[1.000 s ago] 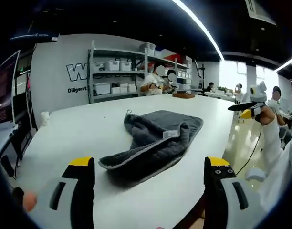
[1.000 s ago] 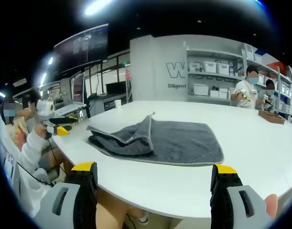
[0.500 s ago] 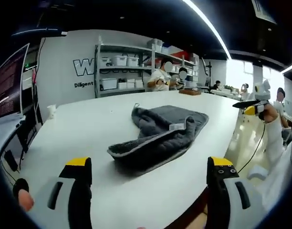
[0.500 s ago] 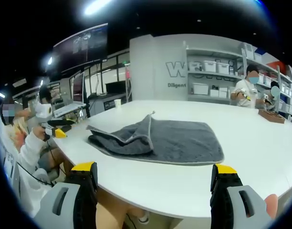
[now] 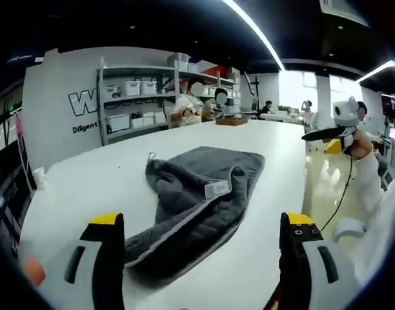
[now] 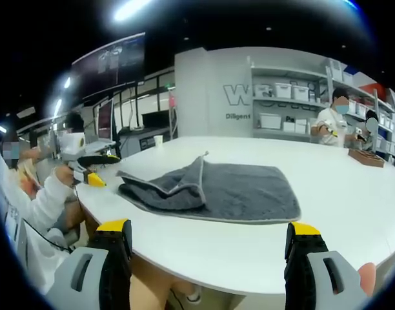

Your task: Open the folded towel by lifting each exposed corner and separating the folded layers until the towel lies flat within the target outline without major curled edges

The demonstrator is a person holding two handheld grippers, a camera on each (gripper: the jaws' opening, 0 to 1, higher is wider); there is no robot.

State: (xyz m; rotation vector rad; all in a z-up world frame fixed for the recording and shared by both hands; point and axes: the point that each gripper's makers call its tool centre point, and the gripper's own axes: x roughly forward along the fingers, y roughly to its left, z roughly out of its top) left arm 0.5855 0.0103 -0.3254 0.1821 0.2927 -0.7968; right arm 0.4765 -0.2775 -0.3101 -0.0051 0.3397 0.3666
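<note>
1. You are holding the left gripper (image 5: pixel 201 242) with its jaws spread wide, grasping nothing, at the near edge of the white table (image 5: pixel 107 171).
2. You are holding the right gripper (image 6: pixel 207 248) released as well, off the table's edge.
3. The grey towel (image 6: pixel 217 187) is lying partly folded near the table's edge, one layer bunched over another, white tag (image 5: pixel 217 188) facing up.

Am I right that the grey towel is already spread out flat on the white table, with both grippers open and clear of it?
Not quite: the grey towel is still folded and bunched on the white table, as the right gripper view shows. Both grippers are open and clear.
</note>
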